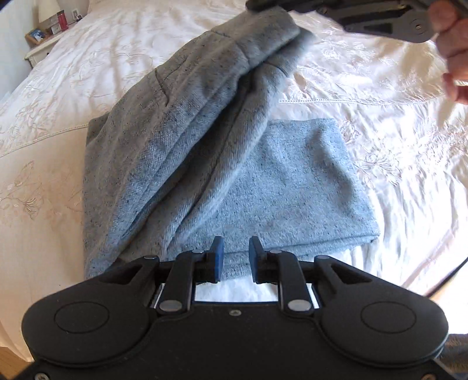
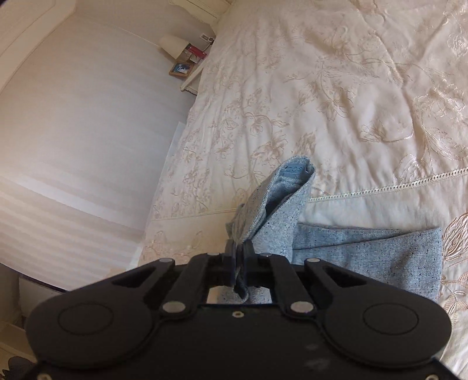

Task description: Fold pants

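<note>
Left wrist view: cream embroidered bedspread (image 1: 365,96) is filling nearly the whole field, creased, with a lace seam running across it. Grey pants (image 1: 187,163) are lying on it, partly folded: a flat doubled section is resting on the cover near the camera, and one end is rising off the bed in a long drape toward the upper edge. Right gripper (image 1: 263,5) is holding that raised end at the top of the view, a person's hand (image 1: 452,49) wrapping its handle at the right. Left gripper (image 1: 236,257) is hovering over the near edge of the flat section, jaws standing apart, nothing between the blue pads.

Right wrist view: right gripper (image 2: 240,257) is showing jaws pinched on a bunch of the grey fabric (image 2: 275,216), a label visible inside the upturned band.

Smaller items: bedside table (image 1: 38,52) at the far left corner is carrying a lamp (image 2: 172,45), a framed picture (image 2: 181,69) and a red box (image 1: 62,20). Pale wall is lying beyond.
</note>
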The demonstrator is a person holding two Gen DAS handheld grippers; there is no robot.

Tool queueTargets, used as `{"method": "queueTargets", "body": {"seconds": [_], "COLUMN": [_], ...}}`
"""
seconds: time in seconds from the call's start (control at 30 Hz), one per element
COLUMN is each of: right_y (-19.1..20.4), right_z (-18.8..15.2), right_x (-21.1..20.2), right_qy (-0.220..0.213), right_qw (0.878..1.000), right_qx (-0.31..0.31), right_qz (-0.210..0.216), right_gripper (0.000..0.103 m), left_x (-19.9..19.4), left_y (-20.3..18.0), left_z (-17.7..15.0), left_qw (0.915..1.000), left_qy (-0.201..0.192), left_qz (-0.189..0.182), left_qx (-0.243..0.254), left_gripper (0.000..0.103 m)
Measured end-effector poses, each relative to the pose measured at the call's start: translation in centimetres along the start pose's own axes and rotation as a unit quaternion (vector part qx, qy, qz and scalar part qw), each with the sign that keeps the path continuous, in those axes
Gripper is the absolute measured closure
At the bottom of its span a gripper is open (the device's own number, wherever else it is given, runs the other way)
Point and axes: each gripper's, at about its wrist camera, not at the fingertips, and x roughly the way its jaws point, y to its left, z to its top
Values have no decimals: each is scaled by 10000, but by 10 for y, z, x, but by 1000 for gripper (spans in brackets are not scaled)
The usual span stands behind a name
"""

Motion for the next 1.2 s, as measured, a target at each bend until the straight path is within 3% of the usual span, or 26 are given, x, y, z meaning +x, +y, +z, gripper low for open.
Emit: {"method": "queueTargets", "body": {"seconds": [0.07,0.17,0.27,0.3,0.37,0.47,0.7,0.87,1.1,1.2], "right_y": [9,8,-25,-37,-62,-93,-139,-149,-156,-147], "right_z": [-1,-6,-17,-20,-27,-31,-36,-38,-38,-37], "right_x": [-13,-14,-12,-8,0,16,44,21,51,51], "right_qy": [-8,273,377,380,459,681,952,836,1036,991], "right_qw": [9996,9933,9884,9865,9811,9785,9796,9848,9903,9916], "right_qx": [-224,-802,-811,-791,-730,-426,-257,-127,663,456], "right_qz": [-153,-790,-1227,-1383,-1731,-1901,-1752,-1514,-644,-703], "right_gripper": [100,97,74,61,59,58,58,57,53,54], "left_x": [7,23,29,30,29,28,21,9,0,-2], "left_y": [3,17,27,28,29,33,42,45,40,33], "left_z": [2,-2,-9,-11,-15,-17,-16,-21,-21,-19], "left_qw": [9996,9987,9979,9977,9973,9965,9948,9936,9951,9967], "left_qy": [-55,255,428,477,521,576,629,650,582,531], "left_qz": [244,269,232,258,387,400,507,545,415,333], "left_qx": [-104,-356,-430,-402,-356,-451,-622,-748,-688,-515], "left_gripper": [75,75,74,74,73,73,73,74,74,74]}}
